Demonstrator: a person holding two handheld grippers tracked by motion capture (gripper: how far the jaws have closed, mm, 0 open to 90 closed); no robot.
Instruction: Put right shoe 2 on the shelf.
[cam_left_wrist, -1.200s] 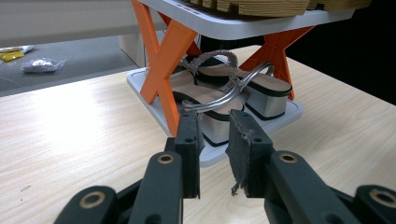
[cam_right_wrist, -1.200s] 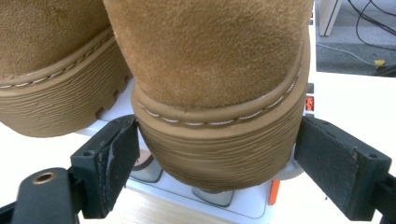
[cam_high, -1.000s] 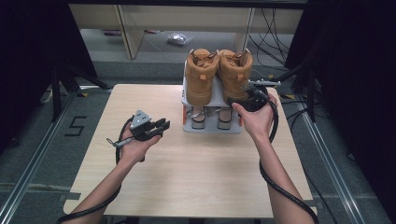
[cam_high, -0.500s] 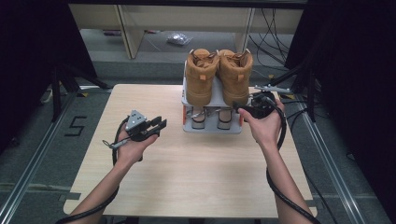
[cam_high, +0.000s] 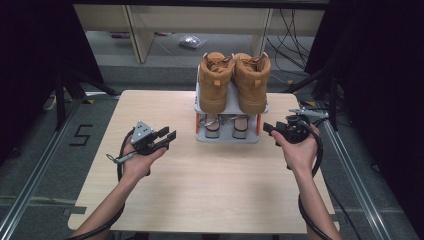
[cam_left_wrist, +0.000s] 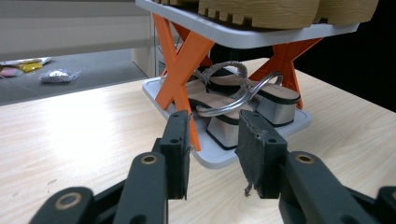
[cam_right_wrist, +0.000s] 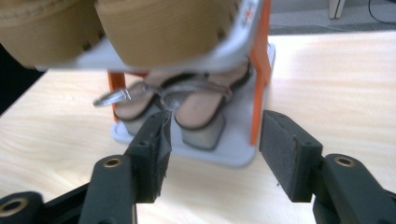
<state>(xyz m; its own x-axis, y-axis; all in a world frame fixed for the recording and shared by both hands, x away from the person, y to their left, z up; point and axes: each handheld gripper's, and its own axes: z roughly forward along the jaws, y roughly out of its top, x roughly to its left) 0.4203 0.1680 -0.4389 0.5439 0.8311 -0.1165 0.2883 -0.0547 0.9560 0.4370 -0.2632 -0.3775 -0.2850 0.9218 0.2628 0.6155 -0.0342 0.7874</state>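
1. A small two-tier shoe rack (cam_high: 227, 107), white shelves on orange crossed legs, is seen at the far middle of the bench (cam_high: 210, 190)
2. A pair of tan boots (cam_high: 234, 80) is stood on the upper shelf, heels towards the person; a pair of strappy block-heeled sandals (cam_high: 227, 125) is lodged on the lower shelf
3. The left gripper (cam_high: 167, 138) is held above the bench to the left of the rack, apart from it, jaws aimed at the rack's lower tier. Its jaws have just been opening; they are seen spread, with nothing between them
4. In the left gripper view the sandals (cam_left_wrist: 243, 100) are seen beyond the jaws, under the white shelf
5. The right gripper (cam_high: 270, 131) is held just beside the rack's right end, level with the lower tier. Its jaws have just been closing, yet are spread and empty
6. In the right gripper view the sandals (cam_right_wrist: 187, 107) are framed beyond the jaws, untouched
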